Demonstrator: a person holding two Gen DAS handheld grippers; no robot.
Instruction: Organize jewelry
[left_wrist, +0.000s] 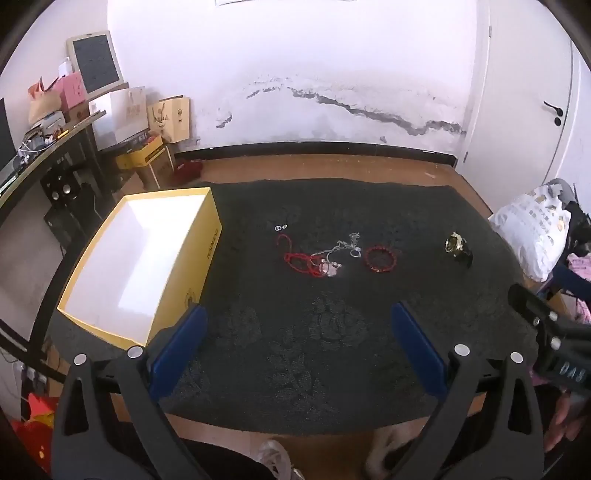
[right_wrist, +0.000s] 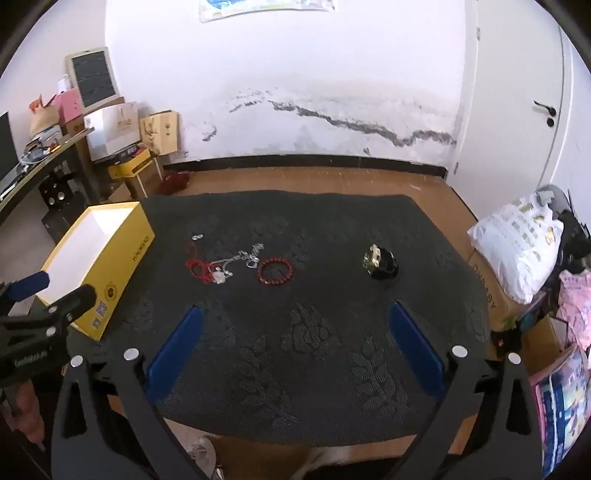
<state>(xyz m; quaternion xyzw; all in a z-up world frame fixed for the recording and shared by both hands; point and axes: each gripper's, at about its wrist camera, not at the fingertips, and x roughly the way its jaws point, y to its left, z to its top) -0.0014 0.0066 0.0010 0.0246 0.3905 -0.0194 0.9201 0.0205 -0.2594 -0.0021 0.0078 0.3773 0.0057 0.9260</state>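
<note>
On a dark patterned cloth (left_wrist: 295, 350) lie a red cord bracelet (left_wrist: 299, 256), a silver chain (left_wrist: 341, 249), a red bead bracelet (left_wrist: 380, 258), two small silver rings (left_wrist: 280, 227) and a black-and-gold watch (left_wrist: 458, 247). An open, empty yellow box (left_wrist: 136, 266) stands at the left. In the right wrist view I see the bead bracelet (right_wrist: 275, 271), the chain (right_wrist: 243, 258), the cord (right_wrist: 197, 267), the watch (right_wrist: 380, 264) and the box (right_wrist: 96, 266). My left gripper (left_wrist: 299, 314) and right gripper (right_wrist: 295, 314) are both open and empty, hovering near the cloth's front part.
A white wall and wooden floor lie behind the cloth. A desk (left_wrist: 44, 155) with boxes and bags stands at the far left. A white pillow (left_wrist: 535, 229) and clutter sit at the right. The left gripper's body (right_wrist: 40, 314) shows at the left of the right wrist view.
</note>
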